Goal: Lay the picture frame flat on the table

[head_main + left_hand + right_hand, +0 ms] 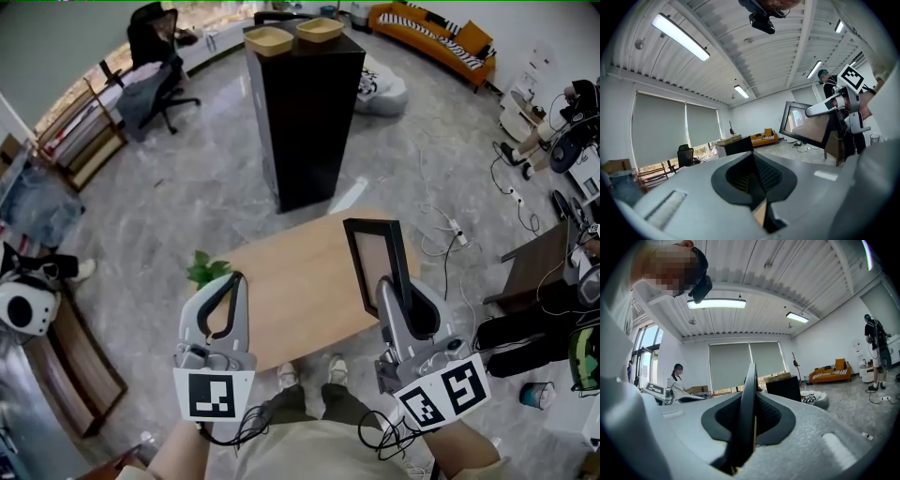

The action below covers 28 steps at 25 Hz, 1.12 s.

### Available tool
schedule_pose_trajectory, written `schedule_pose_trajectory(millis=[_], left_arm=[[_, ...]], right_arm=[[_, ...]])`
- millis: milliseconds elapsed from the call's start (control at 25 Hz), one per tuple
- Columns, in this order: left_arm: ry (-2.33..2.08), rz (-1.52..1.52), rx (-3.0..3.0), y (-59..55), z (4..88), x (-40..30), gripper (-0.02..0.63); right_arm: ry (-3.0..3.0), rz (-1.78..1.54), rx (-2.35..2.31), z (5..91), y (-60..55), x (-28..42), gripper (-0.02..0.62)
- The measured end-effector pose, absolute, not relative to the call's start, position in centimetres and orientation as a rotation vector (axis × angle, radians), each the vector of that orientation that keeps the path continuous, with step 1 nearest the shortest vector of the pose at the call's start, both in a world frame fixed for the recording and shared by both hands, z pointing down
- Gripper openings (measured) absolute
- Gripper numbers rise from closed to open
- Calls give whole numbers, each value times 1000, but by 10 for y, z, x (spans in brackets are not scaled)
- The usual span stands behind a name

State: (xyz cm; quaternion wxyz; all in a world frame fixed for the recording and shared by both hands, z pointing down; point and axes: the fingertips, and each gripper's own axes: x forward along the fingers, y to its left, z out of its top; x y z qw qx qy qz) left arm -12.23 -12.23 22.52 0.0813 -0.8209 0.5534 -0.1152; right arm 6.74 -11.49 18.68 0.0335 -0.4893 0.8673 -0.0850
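Observation:
A black picture frame point(378, 256) with a brown panel stands upright on its lower edge, over the right part of the wooden table point(291, 291). My right gripper point(384, 284) is shut on the frame's lower part. In the right gripper view the frame point(749, 399) shows edge-on, clamped between the jaws of the right gripper point(751, 401). My left gripper point(233, 278) hovers over the table's left part, shut and holding nothing. In the left gripper view, the left gripper point(752, 159) has its jaws together, and the frame point(806, 124) shows to the right with the right gripper point(829, 107) on it.
A tall black cabinet point(305, 112) with two wooden bowls point(269, 40) stands beyond the table. A small green plant point(206, 269) sits at the table's left edge. Cables point(450, 234) lie on the floor to the right, near a dark side table point(534, 258).

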Motion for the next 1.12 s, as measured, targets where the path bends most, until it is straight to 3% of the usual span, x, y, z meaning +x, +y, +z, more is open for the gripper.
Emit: schedule_pose_trajectory(millis=[1120], left_arm=[[1756, -767, -2730, -189, 518, -78, 20]], right_arm=[[2811, -926, -1635, 527, -170, 76, 58]])
